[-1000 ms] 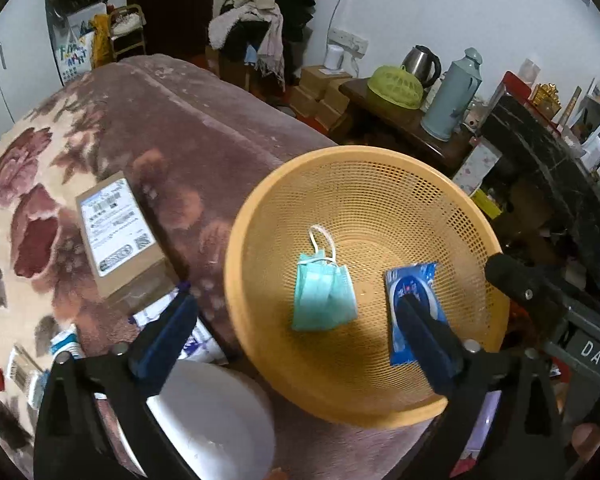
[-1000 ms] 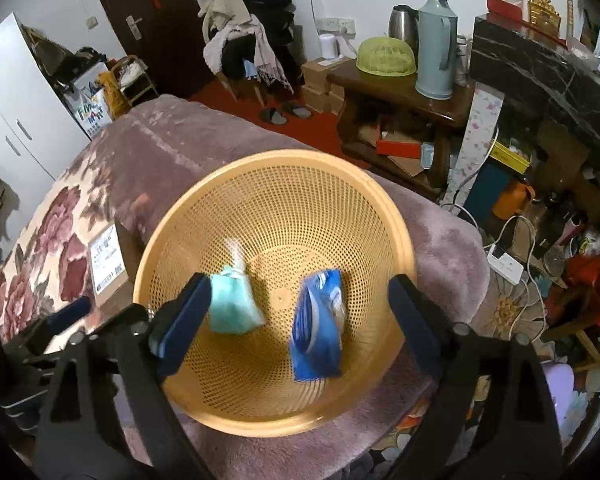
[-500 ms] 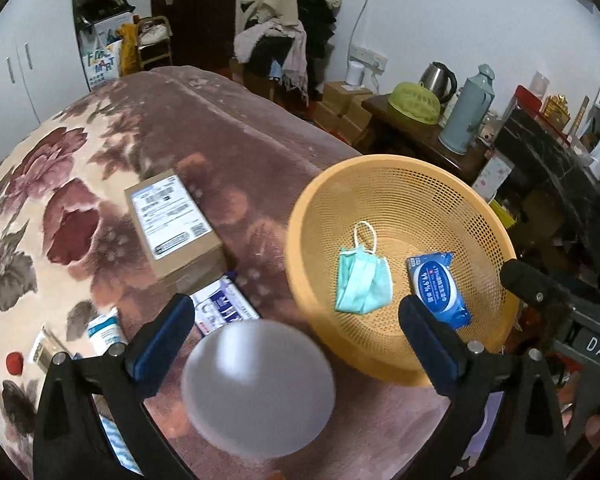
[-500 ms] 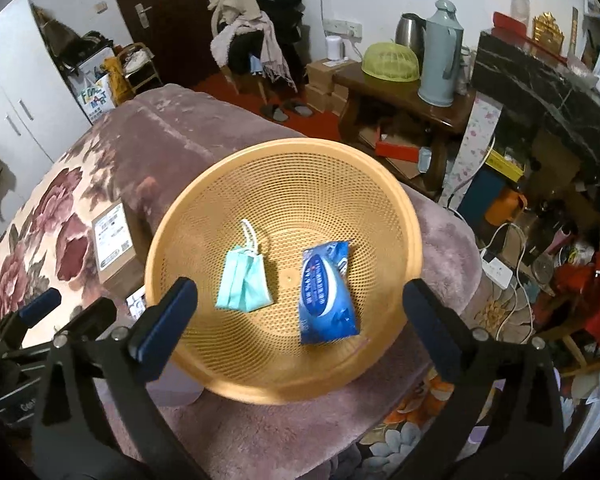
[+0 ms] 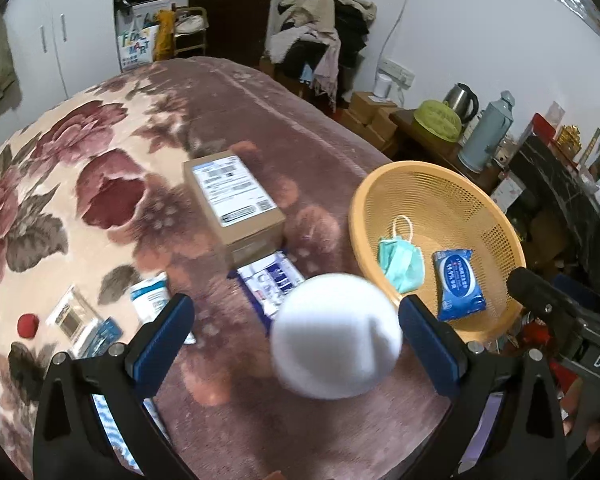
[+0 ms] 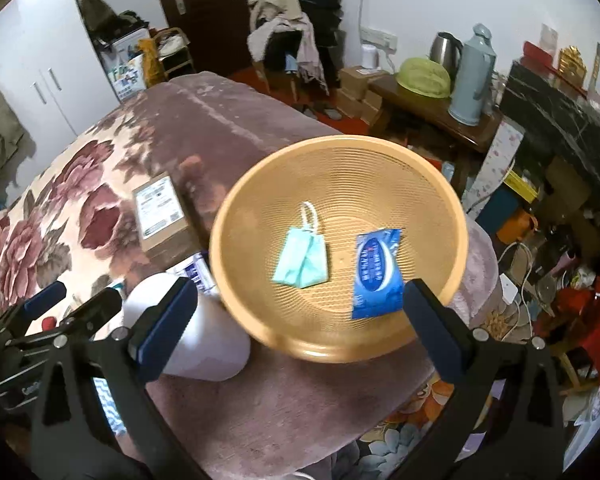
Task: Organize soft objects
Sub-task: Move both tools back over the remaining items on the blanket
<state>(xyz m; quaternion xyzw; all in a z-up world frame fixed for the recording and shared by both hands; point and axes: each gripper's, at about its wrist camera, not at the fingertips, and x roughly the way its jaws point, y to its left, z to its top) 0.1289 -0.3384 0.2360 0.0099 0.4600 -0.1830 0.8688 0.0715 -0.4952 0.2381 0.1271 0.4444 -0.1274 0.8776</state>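
Centre-right of frame: basket [image 5: 440,184] holds mask [image 5: 400,260] and wipes pack [image 5: 458,280]. Both tools spread, empty: left tool [image 5: 292,332], right tool [image 6: 296,320]. Next pickup looks like white round object [image 5: 336,336], lower centre.

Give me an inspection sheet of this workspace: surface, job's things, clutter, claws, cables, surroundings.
Surface: bed covered by a mauve floral plush blanket.
Job's things: round orange plastic mesh basket holds a folded teal face mask and a blue wet-wipes packet, lying apart. A white rounded object, blurred, sits beside the basket.
Clutter: brown cardboard box with shipping label, small packets, a small red round object.
Claws: left claw open, empty, above the white object; right claw open, empty, over the basket.
Cables: white power strip and cords on the floor.
Surroundings: heaped clothes, kettle and grey-blue thermos on a wooden table.
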